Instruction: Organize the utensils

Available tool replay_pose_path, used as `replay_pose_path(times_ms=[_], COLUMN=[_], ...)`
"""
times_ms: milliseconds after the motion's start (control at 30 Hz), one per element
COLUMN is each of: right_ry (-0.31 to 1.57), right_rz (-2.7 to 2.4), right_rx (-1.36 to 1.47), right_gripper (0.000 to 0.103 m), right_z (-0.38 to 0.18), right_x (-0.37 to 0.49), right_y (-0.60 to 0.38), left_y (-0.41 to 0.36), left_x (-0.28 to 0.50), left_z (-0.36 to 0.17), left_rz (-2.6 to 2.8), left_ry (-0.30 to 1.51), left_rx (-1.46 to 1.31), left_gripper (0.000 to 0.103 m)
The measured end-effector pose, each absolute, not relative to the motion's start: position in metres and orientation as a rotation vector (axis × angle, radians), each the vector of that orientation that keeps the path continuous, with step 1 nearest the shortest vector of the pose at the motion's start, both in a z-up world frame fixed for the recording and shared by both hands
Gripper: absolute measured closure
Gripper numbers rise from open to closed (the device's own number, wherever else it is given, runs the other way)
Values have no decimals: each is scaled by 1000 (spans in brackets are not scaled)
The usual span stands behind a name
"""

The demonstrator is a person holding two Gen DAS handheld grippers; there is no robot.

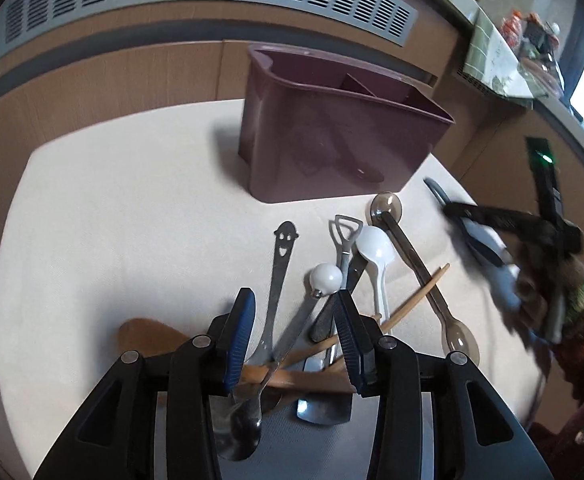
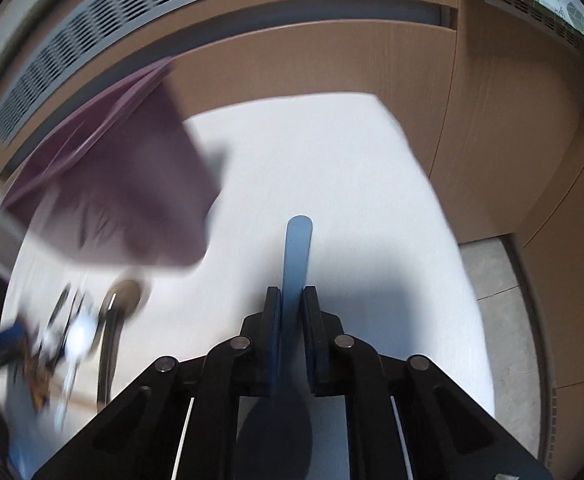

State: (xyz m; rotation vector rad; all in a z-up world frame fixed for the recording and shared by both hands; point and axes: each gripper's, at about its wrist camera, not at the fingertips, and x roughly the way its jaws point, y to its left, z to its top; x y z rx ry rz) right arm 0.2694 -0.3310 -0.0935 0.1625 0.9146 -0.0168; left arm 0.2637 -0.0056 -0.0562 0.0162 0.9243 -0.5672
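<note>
The purple caddy (image 1: pixel 344 128) stood at the table's (image 1: pixel 112 208) far side, apparently holding a few pieces. Most utensils (image 1: pixel 348 264) lay heaped nearer. The right gripper (image 2: pixel 292 300) pinched a blue-handled spoon (image 2: pixel 298 248); the left gripper (image 1: pixel 292 320) hung spread over the heap.

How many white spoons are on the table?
1 that I can make out: the white plastic spoon lies in the utensil pile, bowl pointing toward the purple caddy. The white ball-ended utensil beside it is not clearly a spoon. More may hide under the pile.
</note>
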Motion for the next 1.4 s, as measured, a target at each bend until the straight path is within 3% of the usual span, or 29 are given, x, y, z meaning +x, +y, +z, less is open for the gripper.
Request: replay_pose_path(times_ms=[400, 600, 833, 967, 1400], right_ry=[905, 881, 734, 735, 746], right_rz=[206, 155, 162, 176, 168], right_rx=[-9, -107, -30, -37, 7], right_gripper=[85, 92, 92, 92, 92], right_z=[-95, -95, -67, -64, -71], right_x=[216, 237, 231, 229, 222], right_y=[-280, -268, -276, -274, -280], left_y=[-40, -39, -39, -47, -54], left_x=[275, 272, 279, 284, 288], left_z=[-58, -60, -58, -59, -71], left_rz=[-586, -566, -603, -601, -577], left_ry=[937, 952, 968, 956, 1000], left_rx=[134, 175, 166, 186, 136], left_gripper=[61, 61, 62, 78, 78])
